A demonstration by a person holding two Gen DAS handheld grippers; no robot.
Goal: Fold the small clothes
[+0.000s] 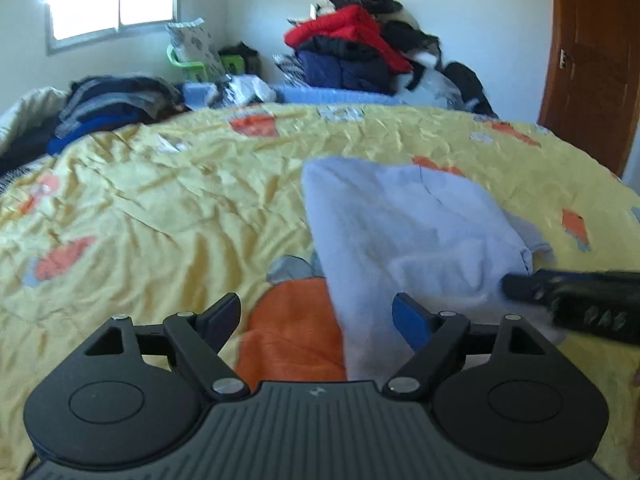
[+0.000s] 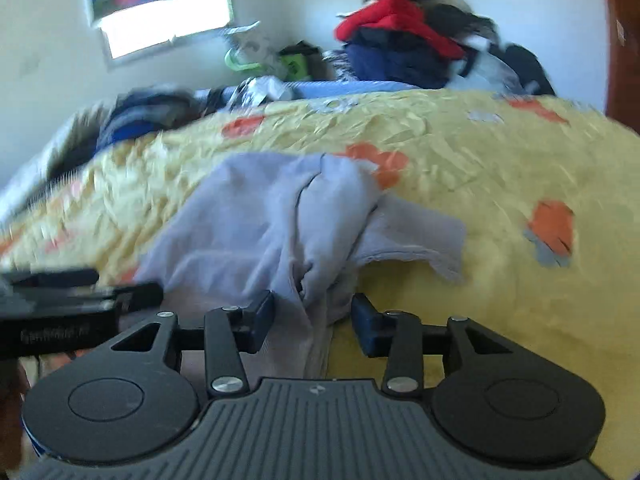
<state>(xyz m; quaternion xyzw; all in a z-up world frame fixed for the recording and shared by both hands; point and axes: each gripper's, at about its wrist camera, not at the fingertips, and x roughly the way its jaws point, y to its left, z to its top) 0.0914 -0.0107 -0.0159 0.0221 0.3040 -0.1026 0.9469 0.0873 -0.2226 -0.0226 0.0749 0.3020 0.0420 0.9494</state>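
Item: small pale-lilac cotton garment (image 2: 280, 220), bunched on the yellow orange-patterned bedspread (image 1: 160, 200). Left gripper (image 1: 320, 316) wide, empty; right gripper (image 2: 314, 314) wide, straddling a bunched fold. Risk: pinching several layers, dragging everything askew.

Spread right gripper (image 2: 314, 316) straddles bunched lavender garment (image 2: 256, 224).

Bedspread (image 1: 160, 200) left of the pale blue garment (image 1: 400, 232): bare, open to approach. Far edge blocked by folded dark stack (image 1: 108, 104) at left and tall clothes heap (image 1: 360, 48) at right. Right gripper (image 1: 520, 286) crowds the garment's right edge; wooden door (image 1: 592, 60) bounds right side
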